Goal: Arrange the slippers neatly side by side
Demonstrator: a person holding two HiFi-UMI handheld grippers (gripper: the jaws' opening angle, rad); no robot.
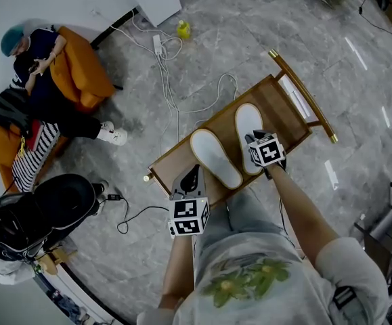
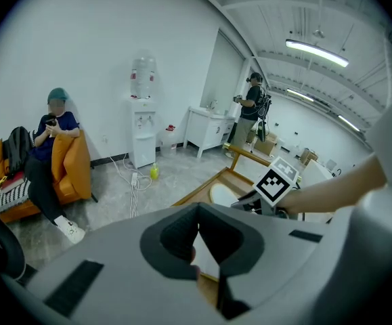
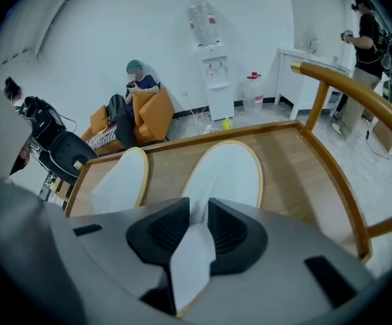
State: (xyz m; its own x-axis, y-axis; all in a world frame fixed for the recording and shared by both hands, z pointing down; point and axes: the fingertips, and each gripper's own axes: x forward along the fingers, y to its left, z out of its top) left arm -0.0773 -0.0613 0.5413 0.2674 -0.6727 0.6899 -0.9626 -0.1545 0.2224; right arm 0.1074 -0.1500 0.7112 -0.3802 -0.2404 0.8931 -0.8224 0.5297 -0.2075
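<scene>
Two white slippers lie toe-away on a wooden chair seat (image 1: 277, 103). My right gripper (image 1: 265, 156) is at the heel of the right slipper (image 1: 248, 126). In the right gripper view my right gripper (image 3: 197, 215) is shut on that slipper (image 3: 226, 171), with white material pinched between the pads. The left slipper (image 1: 215, 158) lies at a slant beside it, also seen in the right gripper view (image 3: 118, 180). My left gripper (image 1: 190, 179) hovers at the seat's near-left edge, just left of that slipper's heel. Its pads meet at the tips (image 2: 198, 230), and I see nothing gripped.
The chair's curved wooden rail (image 3: 331, 87) rises on the right. Cables (image 1: 162, 59) and a yellow bottle (image 1: 183, 28) lie on the floor beyond. A seated person (image 1: 40, 66) is on an orange sofa at the left, with a black bag (image 1: 40, 215) nearby. A second person (image 2: 253, 107) stands further off.
</scene>
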